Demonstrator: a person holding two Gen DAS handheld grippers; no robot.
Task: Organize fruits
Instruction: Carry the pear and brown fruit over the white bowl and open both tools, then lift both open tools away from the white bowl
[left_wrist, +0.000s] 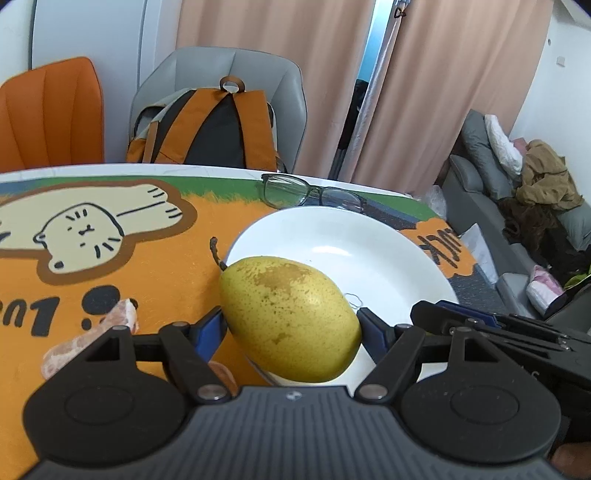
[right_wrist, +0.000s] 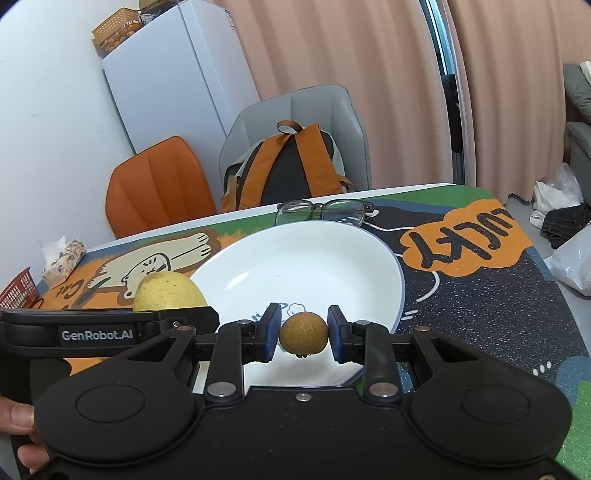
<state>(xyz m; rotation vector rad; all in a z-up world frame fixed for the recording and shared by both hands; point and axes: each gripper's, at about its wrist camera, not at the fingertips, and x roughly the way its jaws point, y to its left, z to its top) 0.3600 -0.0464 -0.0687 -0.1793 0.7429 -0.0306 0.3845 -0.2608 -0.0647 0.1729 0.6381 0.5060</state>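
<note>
Left wrist view. My left gripper (left_wrist: 291, 328) has its blue pads clamped on the two sides of a yellow-green pear (left_wrist: 290, 319), stem pointing up and to the left. The pear hangs over the near left rim of the white plate (left_wrist: 332, 236); I cannot tell whether it touches the rim. The middle and far half of the plate are bare. A pair of glasses (left_wrist: 312, 194) lies just past the far rim, near the back edge of the table. Left of the plate the orange cartoon mat (left_wrist: 122, 266) is open, apart from a pale orange fruit piece (left_wrist: 92, 332) close to the left finger. The right gripper's black body (left_wrist: 491, 325) comes in low on the right, over the plate's near right edge.

Right wrist view. My right gripper (right_wrist: 303, 334) is closed tight on a small round brown fruit (right_wrist: 303, 333), held over the near part of the plate (right_wrist: 303, 258). The pear (right_wrist: 168, 291) shows at the left, behind the left gripper's body (right_wrist: 96, 334), at the plate's left rim. The glasses (right_wrist: 325, 212) sit just beyond the far rim. To the right, the mat (right_wrist: 480, 295) lies bare out to the table edge. A red basket (right_wrist: 18, 291) is at the far left edge.
</note>
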